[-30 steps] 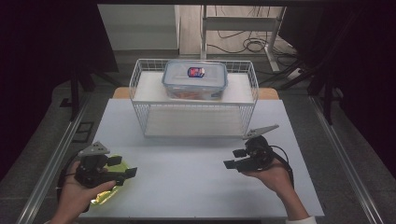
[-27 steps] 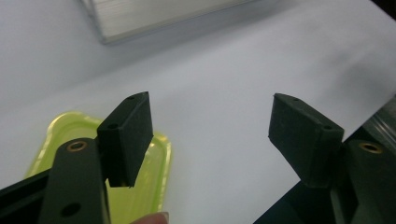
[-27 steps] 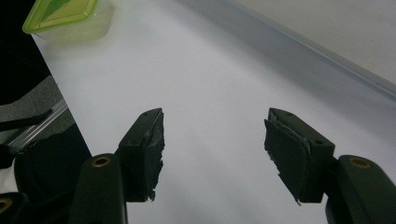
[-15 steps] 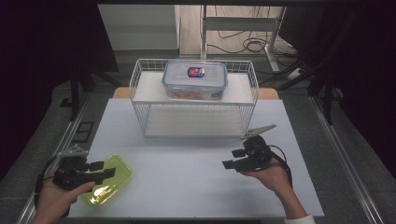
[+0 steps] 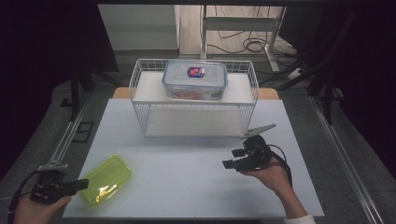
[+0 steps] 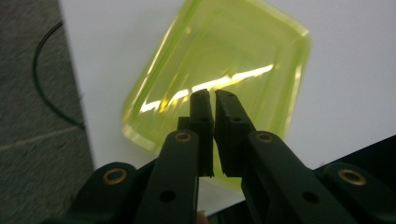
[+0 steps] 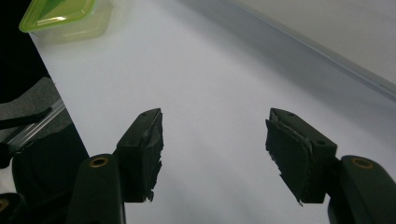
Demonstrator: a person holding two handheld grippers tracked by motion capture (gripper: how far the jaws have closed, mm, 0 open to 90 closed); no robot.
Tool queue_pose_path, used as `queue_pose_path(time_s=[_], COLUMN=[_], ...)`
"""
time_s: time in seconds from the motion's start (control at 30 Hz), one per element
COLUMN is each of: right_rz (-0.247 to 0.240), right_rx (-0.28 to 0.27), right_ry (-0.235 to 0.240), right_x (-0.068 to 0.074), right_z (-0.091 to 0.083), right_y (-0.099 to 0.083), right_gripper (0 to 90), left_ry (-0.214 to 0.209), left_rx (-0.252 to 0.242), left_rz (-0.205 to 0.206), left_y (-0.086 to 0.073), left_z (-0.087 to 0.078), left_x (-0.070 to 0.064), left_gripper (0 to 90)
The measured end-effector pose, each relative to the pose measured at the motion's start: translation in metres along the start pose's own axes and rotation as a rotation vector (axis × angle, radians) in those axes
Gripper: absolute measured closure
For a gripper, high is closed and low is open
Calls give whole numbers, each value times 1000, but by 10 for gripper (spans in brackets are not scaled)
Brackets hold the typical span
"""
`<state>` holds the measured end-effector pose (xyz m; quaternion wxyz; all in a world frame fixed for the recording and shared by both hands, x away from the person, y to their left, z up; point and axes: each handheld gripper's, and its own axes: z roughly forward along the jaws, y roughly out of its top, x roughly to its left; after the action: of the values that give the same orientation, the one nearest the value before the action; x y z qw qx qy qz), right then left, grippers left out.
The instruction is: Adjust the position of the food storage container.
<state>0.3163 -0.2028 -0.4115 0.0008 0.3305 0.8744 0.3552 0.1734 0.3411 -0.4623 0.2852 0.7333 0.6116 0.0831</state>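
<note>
Off the table's near-left corner now, left tool (image 5: 79, 184) (jaws nearly closed, empty), clear of green lid (image 5: 105, 179).

No legible text, brand, number or sign anywhere. One label only: small sticker (image 5: 195, 72), red and blue, on lid of clear container (image 5: 195, 80) in wire basket (image 5: 140, 109); print too small and blurred to read. Nothing printed on green container (image 5: 105, 180), nor on table (image 5: 187, 172). No markings on either pair of black jaws.

Dim room, grey floor (image 5: 56, 116)
</note>
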Motion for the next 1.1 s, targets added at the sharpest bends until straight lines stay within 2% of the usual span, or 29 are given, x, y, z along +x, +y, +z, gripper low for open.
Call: queue_pose_path(time_s=[0.1, 0.17, 0.23, 0.27, 0.43, 0.6, 0.87, 0.9, 1.1], right_rz=[4, 5, 9, 10, 10, 9, 18, 18, 18], right_rx=[-6, -8, -5, -4, 3, 4, 1, 2, 2], right_ry=[0, -1, -5, -6, -5, -4, -6, -8, -9], right_x=[-1, -2, -3, -3, -4, -4, -6, -7, -7], right_z=[-2, -2, -2, -1, 2, 2, 1, 1, 0], right_y=[0, 0, -1, -1, 0, 0, -2, -2, -2], right_gripper=[366, 366, 365, 365, 363, 362, 361, 360, 361], left_ry=[24, 24, 24, 39, 83, 68, 67, 63, 60], left_rx=[19, 33, 56, 76, 121, 151, 166, 174, 185], left_rz=[-31, -46, -53, -55, -68, -75, -69, -69, -65], left_y=[-13, -20, -26, -29, -31, -25, -7, 0, 18], left_z=[-4, -4, -2, -1, 4, 17, 24, 29, 40], left_x=[9, 12, 13, 14, 20, 25, 30, 32, 34], left_gripper=[887, 896, 900, 900, 900, 900, 900, 900, 900])
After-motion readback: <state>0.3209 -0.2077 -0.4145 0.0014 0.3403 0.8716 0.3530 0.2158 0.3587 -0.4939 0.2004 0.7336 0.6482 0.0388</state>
